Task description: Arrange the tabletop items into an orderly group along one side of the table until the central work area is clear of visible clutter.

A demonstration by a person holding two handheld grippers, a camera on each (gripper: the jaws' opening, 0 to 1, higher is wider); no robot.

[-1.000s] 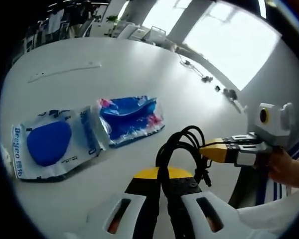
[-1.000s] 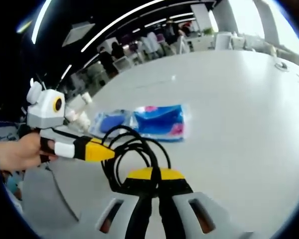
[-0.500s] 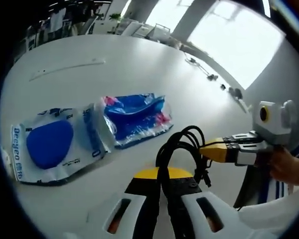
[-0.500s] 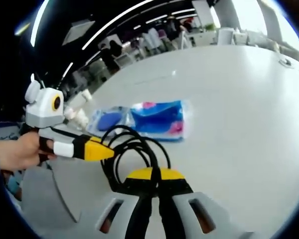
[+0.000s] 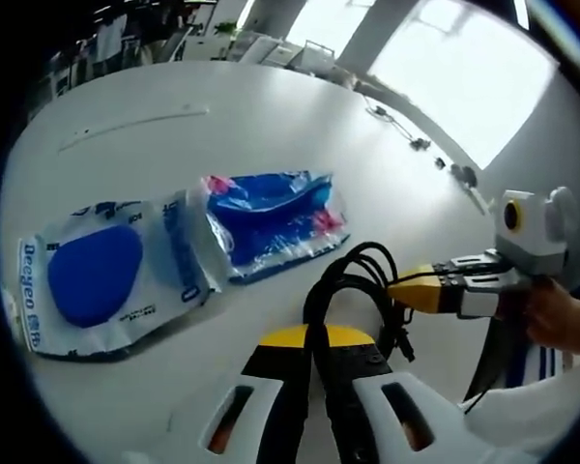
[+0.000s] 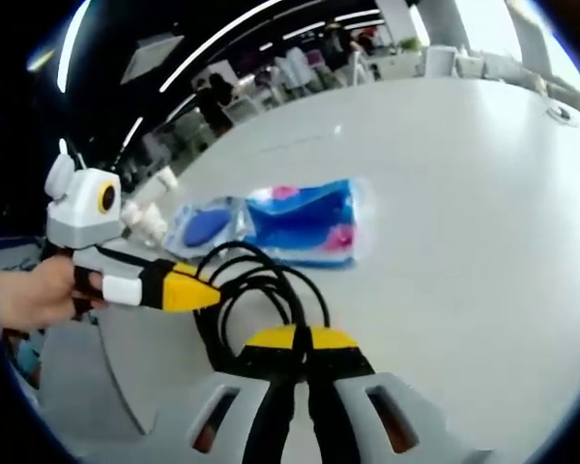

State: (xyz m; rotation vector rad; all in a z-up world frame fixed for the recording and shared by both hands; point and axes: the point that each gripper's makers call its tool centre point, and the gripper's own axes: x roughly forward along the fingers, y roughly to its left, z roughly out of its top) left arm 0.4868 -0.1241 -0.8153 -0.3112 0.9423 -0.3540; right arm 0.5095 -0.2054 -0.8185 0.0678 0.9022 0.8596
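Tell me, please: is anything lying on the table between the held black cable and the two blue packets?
Nothing visible does. Bare white table separates the black cable, gripped by both the left gripper and right gripper, from the blue packets.

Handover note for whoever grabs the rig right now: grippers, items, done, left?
Left gripper: shut on the black cable coil. Right gripper: shut on the same coil, both holding it above the white table.
Two plastic packets lie side by side and touching on the table: white packet with blue pad, blue packet.
Done: the coil is lifted.
Left: set the coil beside the packets, probably, so all sit along one side.
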